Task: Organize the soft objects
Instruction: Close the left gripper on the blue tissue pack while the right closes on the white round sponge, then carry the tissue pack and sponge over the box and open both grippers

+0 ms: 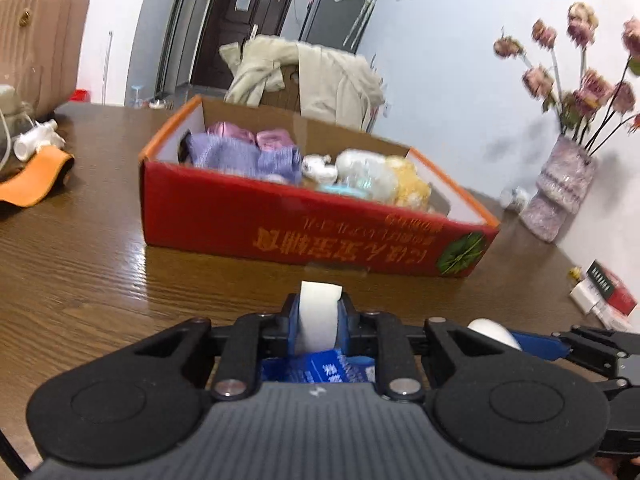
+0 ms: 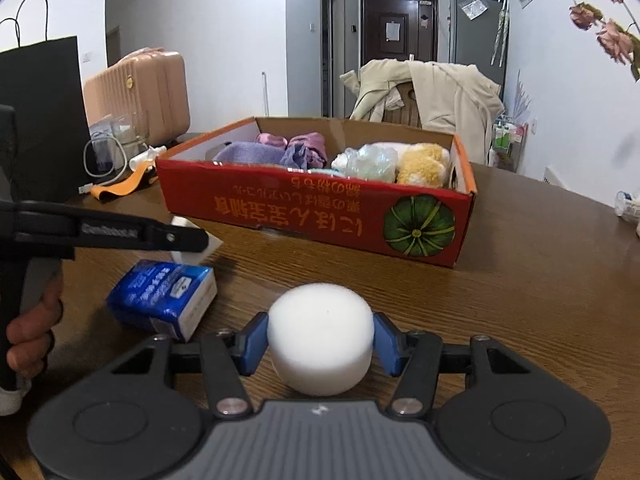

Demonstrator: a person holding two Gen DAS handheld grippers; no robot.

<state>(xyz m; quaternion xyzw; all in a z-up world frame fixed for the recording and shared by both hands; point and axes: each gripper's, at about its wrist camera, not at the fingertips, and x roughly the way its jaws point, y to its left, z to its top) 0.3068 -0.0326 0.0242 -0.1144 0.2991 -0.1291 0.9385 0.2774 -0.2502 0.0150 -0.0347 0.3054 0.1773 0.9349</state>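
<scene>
Right gripper pinches one round white foam sponge across its sides; left gripper is clamped on one thin white foam pad, both just above the table. Both likely light, compressible; grip mid-body, gently. One blue tissue pack lies loose; one red cardboard box, holding several soft items, stands beyond.

Your left wrist view looks low along its fingers across the worktop, facing the red box from close by. Your right wrist view faces the same box from slightly further right. Both share the box, the draped chair and the dark door behind.
</scene>
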